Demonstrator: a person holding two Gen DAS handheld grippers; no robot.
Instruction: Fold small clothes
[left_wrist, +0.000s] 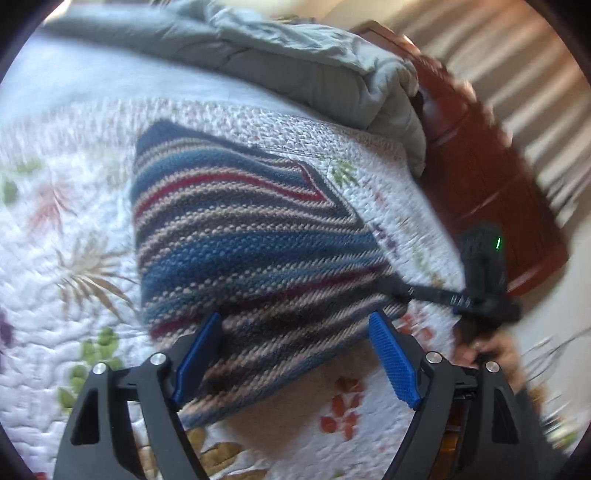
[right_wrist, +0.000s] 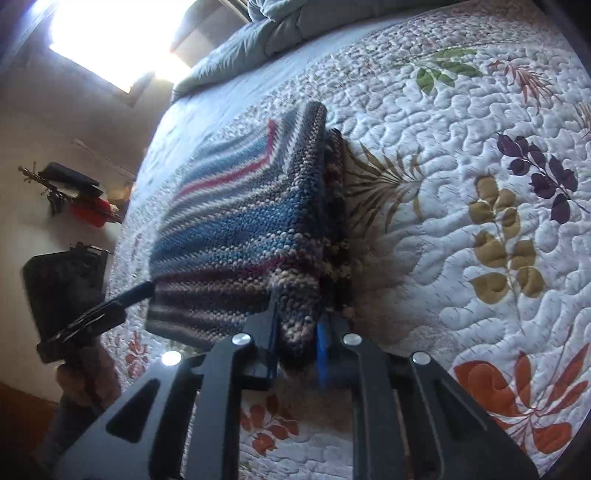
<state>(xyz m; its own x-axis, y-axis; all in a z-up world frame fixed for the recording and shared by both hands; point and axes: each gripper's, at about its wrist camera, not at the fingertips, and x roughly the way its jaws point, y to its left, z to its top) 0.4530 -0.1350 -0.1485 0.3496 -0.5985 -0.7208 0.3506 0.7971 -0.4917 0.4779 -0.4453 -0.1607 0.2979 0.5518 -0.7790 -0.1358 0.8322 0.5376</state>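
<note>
A striped knit cloth (left_wrist: 255, 251) in blue, red, grey and beige lies folded on the floral quilt (left_wrist: 55, 258). My left gripper (left_wrist: 295, 354) is open, its blue pads on either side of the cloth's near corner, which hangs lifted above the quilt. In the right wrist view my right gripper (right_wrist: 297, 343) is shut on the thick folded edge of the cloth (right_wrist: 251, 229) and holds it raised off the quilt (right_wrist: 461, 206). The right gripper also shows in the left wrist view (left_wrist: 388, 286) at the cloth's right edge. The left gripper shows in the right wrist view (right_wrist: 144, 291) at the cloth's left corner.
A grey duvet (left_wrist: 295, 70) is bunched at the far end of the bed. A reddish wooden bed frame (left_wrist: 491, 177) runs along the right side. A bright window (right_wrist: 110, 37) and a wall shelf with dark and red items (right_wrist: 77, 195) lie to the left.
</note>
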